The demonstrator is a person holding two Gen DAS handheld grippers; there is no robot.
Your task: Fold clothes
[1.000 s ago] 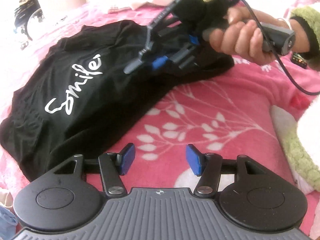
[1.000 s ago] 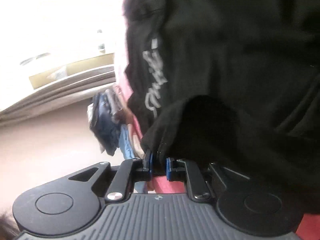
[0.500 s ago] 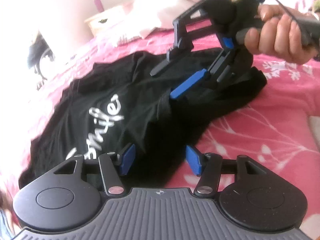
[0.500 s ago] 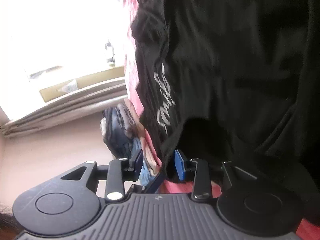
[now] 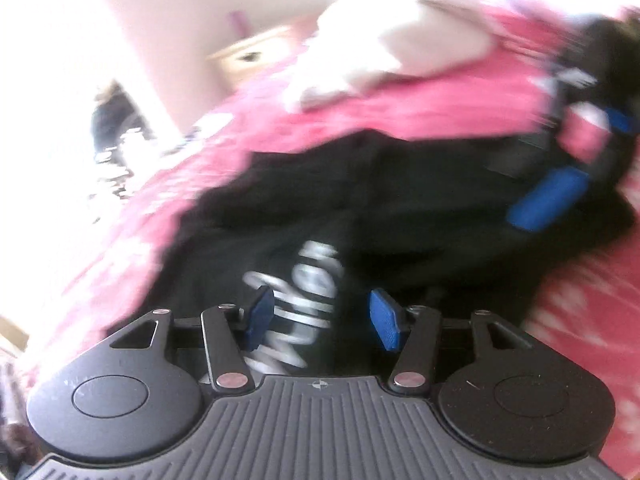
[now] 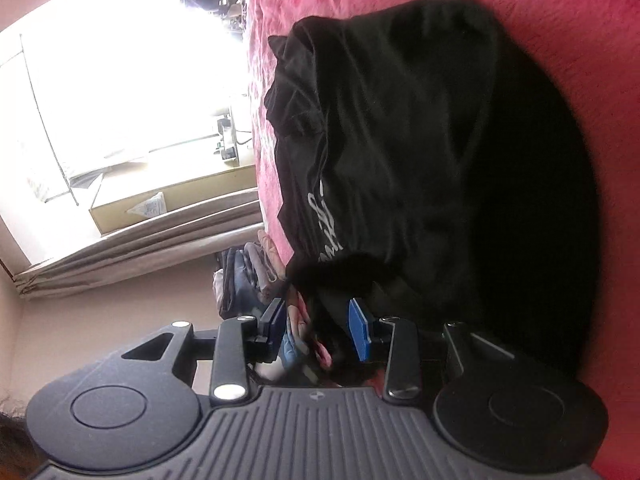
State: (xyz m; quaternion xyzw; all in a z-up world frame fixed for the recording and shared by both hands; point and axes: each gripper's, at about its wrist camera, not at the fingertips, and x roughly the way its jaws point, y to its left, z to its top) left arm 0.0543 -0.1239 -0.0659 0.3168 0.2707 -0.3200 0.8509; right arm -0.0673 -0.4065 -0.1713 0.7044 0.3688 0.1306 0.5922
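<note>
A black T-shirt (image 5: 392,208) with white script lettering lies crumpled on a pink floral bedspread (image 5: 360,112). My left gripper (image 5: 324,318) is open, low over the lettering, with nothing between its blue pads. My right gripper (image 6: 318,330) is open too, its jaws apart at the shirt's (image 6: 440,160) near edge, with a fold of black cloth loosely between the pads. In the blurred left wrist view one blue pad (image 5: 548,200) of the right gripper shows at the far right above the shirt.
White and pale bedding (image 5: 400,52) is heaped at the head of the bed beside a wooden nightstand (image 5: 248,56). A pile of blue and pink clothes (image 6: 256,280) sits by the bed's edge. A bright window (image 6: 120,92) and floor lie beyond.
My right gripper has opened and let go of the shirt's edge, and the cloth has dropped flatter. My left gripper has moved forward over the lettering, still open.
</note>
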